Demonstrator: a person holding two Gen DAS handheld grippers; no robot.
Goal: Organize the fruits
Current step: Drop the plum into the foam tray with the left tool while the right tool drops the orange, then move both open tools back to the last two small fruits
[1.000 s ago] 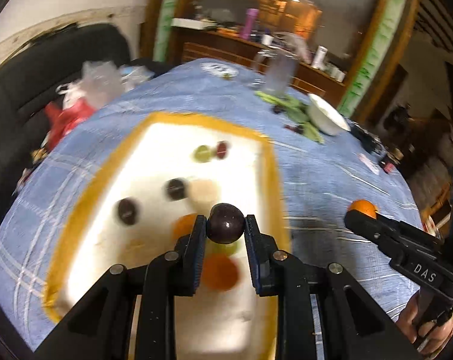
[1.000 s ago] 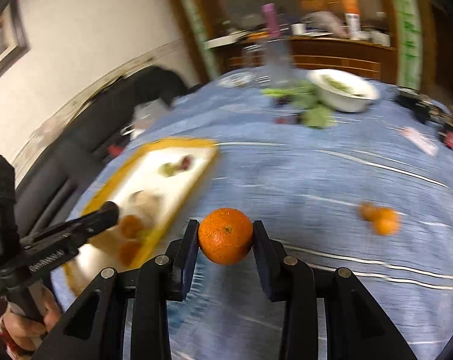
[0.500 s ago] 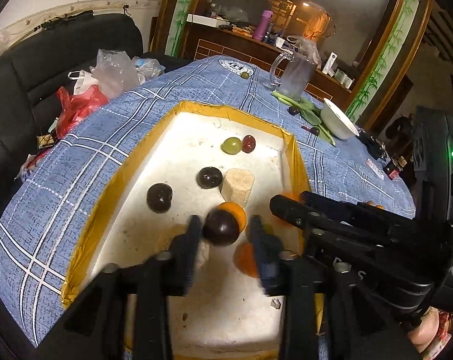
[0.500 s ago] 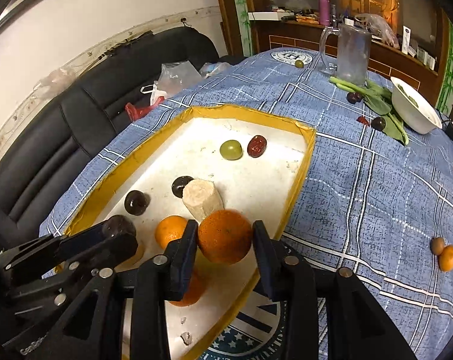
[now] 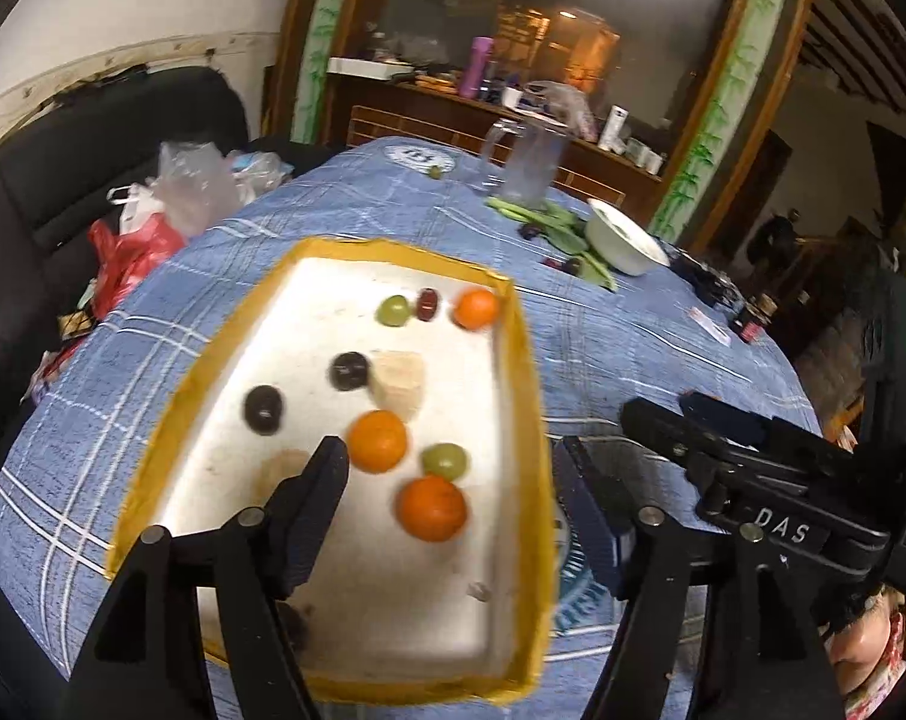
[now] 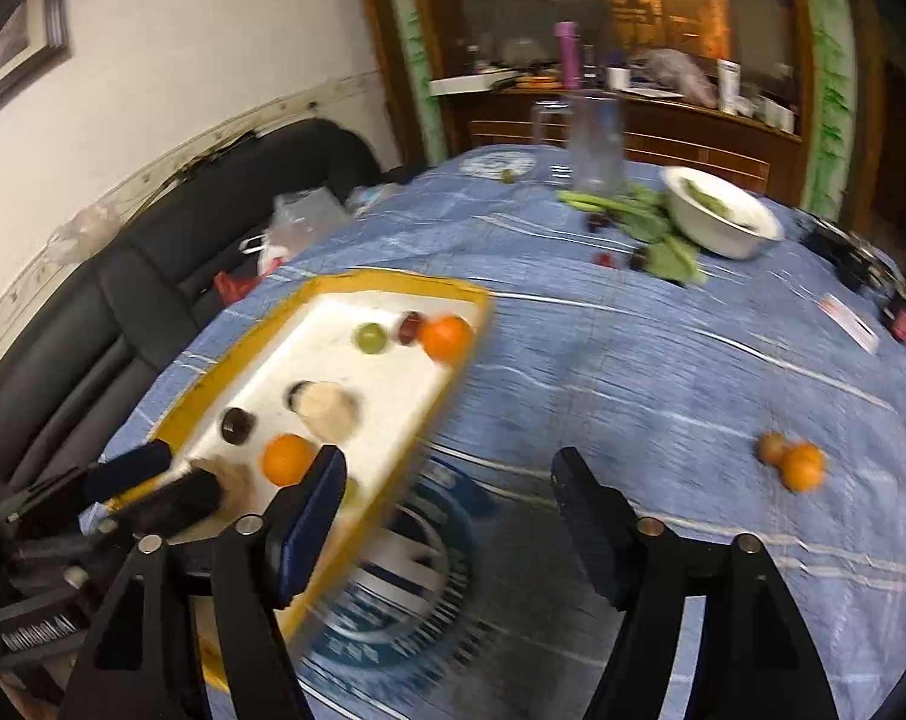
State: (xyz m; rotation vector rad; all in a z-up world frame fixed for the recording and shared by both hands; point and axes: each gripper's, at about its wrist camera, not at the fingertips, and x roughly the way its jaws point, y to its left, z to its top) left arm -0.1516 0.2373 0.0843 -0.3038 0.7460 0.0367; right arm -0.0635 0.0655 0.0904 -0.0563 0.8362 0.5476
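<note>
A white tray with a yellow rim (image 5: 516,360) (image 6: 393,285) lies on the blue checked tablecloth. It holds three oranges (image 5: 432,507), two green grapes (image 5: 446,461), dark plums (image 5: 263,410) and a pale chunk (image 5: 400,384). One orange (image 5: 477,309) (image 6: 447,337) sits in the tray's far right corner. My left gripper (image 5: 450,462) is open and empty above the tray's near end. My right gripper (image 6: 447,471) is open and empty over the cloth, right of the tray. Two small orange fruits (image 6: 795,462) lie on the cloth at the right.
A white bowl (image 5: 624,237) (image 6: 723,219), green leaves (image 6: 651,216) with small dark fruits and a glass jug (image 5: 528,162) stand at the table's far side. A black sofa with plastic bags (image 5: 171,198) is on the left. Small items lie at the right edge (image 6: 855,318).
Both grippers opened and pulled back. The right let go of its orange, which now lies in the tray's far corner. The left let go of the dark plum.
</note>
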